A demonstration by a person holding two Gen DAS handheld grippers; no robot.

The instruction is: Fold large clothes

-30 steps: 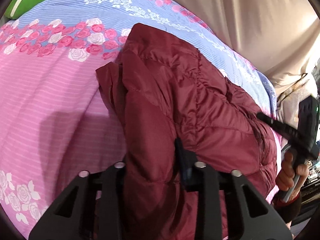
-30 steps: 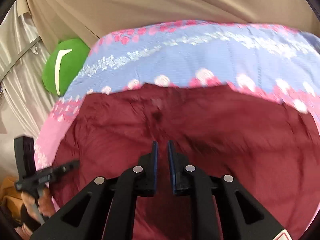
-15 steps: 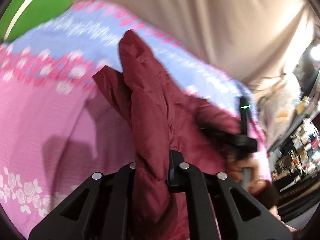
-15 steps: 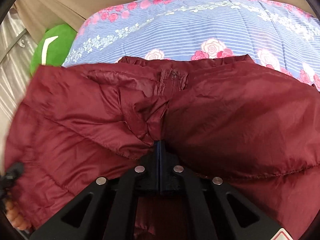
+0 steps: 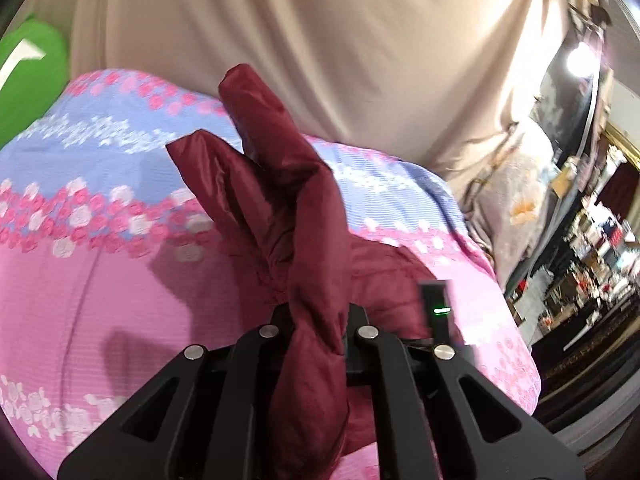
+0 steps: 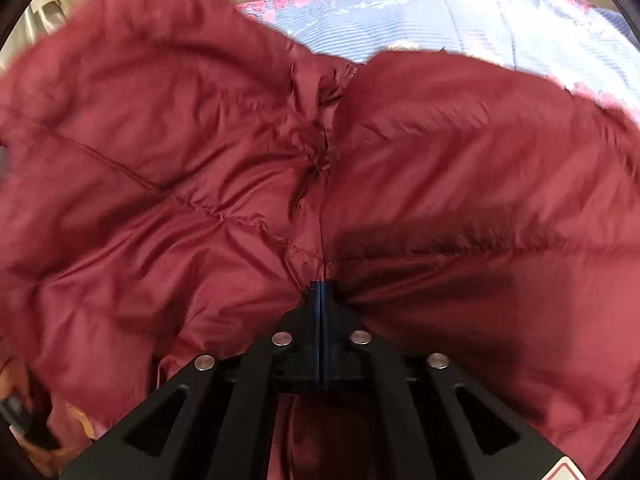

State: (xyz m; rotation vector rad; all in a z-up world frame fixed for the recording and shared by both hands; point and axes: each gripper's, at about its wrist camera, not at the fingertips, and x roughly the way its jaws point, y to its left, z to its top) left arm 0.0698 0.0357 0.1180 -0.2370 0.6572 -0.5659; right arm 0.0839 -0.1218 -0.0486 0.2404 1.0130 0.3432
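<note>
Left gripper (image 5: 316, 316): my jaws sit at the lower centre of the left wrist view, angled downward toward the bed. They have just been closing and are now clamped on a thick fold of the dark red quilted puffer jacket (image 5: 288, 208). The pinched fold stands up from between my fingers toward the upper middle of the frame, ending in two raised points of fabric. More of the jacket lies below and to the right of the jaws, on the pink and blue floral bedspread (image 5: 92, 264).

Right gripper (image 6: 320, 292): jaws at lower centre of the right wrist view, pointing steeply down. The two blue pads are pressed together with no gap visible; the jacket's fabric (image 6: 460, 168) gathers into creases right at their tip, so they are pinched on a thin layer of it. The jacket fills nearly the whole frame, blurred at upper left, with a strip of the bedspread (image 6: 480, 12) showing along the top.

Also in the left wrist view: a black upright part with a green light (image 5: 436, 308) at lower right, just beside my jaws, too blurred to identify further.

Count: one jacket, one bedspread, two grippers, one green cushion with a white stripe (image 5: 28, 80) at the upper left edge, one beige draped curtain (image 5: 320, 40) across the top. Cluttered shelves (image 5: 592, 248) at right, blurred; items not countable.
</note>
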